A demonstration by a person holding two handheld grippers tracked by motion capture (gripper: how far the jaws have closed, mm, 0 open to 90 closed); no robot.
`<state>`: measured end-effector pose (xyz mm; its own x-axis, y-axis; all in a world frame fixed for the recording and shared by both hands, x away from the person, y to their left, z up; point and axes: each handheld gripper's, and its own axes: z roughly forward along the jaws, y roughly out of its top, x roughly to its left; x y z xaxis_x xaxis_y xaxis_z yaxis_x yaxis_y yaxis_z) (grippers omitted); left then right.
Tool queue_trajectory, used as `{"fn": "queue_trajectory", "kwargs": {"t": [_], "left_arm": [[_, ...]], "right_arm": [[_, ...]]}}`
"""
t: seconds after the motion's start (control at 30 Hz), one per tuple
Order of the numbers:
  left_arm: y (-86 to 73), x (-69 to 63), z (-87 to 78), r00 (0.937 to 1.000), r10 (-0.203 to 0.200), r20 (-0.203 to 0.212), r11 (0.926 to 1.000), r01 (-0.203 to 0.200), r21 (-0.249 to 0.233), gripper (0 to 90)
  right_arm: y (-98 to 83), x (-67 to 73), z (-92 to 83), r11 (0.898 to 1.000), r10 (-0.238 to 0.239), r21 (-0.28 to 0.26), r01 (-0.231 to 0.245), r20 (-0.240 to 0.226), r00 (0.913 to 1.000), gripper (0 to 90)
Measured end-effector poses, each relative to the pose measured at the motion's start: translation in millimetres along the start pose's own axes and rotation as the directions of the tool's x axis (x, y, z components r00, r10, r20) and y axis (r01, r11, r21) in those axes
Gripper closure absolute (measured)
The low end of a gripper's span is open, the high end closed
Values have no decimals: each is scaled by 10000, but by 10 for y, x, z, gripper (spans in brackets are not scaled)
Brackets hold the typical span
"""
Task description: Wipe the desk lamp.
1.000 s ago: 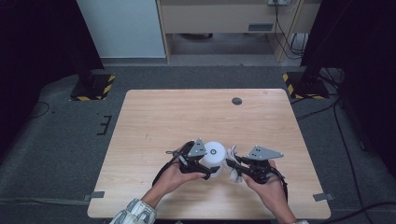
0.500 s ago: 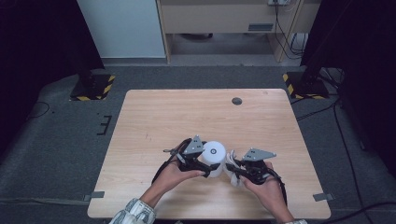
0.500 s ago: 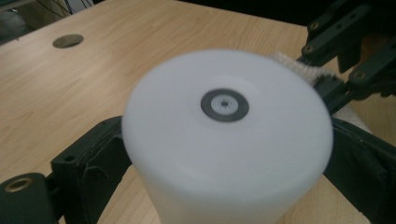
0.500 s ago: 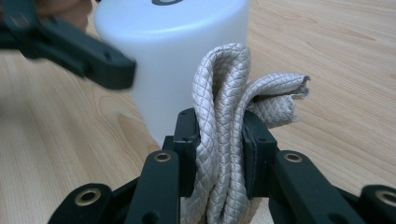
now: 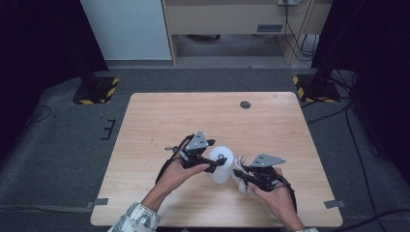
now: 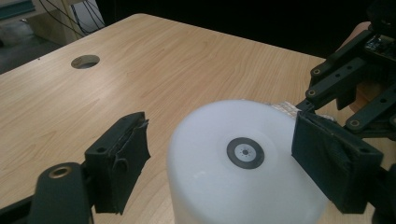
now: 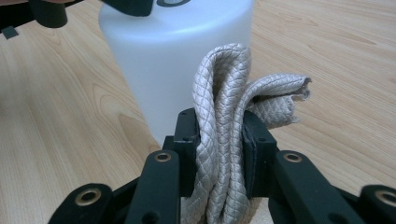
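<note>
A white plastic container [image 5: 220,174] stands on the wooden table [image 5: 193,116], with a small black ring at the centre of its top [image 6: 245,153]. My left gripper [image 5: 216,160] straddles that top. Its jaws have just been closing: the right pad [image 6: 329,161] sits at the container's [image 6: 243,186] edge, while a gap remains at the left pad [image 6: 122,161]. My right gripper [image 7: 219,140] is shut on a folded beige quilted cloth [image 7: 219,112]. The cloth [image 5: 238,167] rests against the container's [image 7: 173,60] side.
A round cable hole [image 5: 245,104] lies near the table's far edge, and it also shows in the left gripper view as the hole [image 6: 85,61]. Black stands with yellow-striped feet [image 5: 94,91] flank the table on the floor. A cabinet is behind.
My left gripper has risen a little over the container and its jaws have narrowed around the top. The right gripper and the cloth have stayed where they were.
</note>
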<state>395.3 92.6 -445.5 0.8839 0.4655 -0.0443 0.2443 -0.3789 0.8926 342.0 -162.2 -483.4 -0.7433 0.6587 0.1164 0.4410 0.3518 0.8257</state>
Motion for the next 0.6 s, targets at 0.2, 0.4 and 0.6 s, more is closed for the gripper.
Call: {"fn": "queue_trajectory", "kwargs": {"t": [0.2, 0.4, 0.6], "left_arm": [[-7, 14, -10, 9995, -129, 271, 9999, 128, 29, 253], [-9, -8, 20, 9981, -349, 502, 9993, 344, 111, 199], [-5, -8, 22, 9978, -468, 473, 9988, 460, 184, 196]], "right_arm": [[21, 25, -16, 9998, -145, -140, 144, -84, 9999, 720], [27, 23, -24, 9996, -114, -247, 111, -117, 9999, 720], [36, 21, -36, 9996, -135, -259, 132, -129, 9998, 722]]}}
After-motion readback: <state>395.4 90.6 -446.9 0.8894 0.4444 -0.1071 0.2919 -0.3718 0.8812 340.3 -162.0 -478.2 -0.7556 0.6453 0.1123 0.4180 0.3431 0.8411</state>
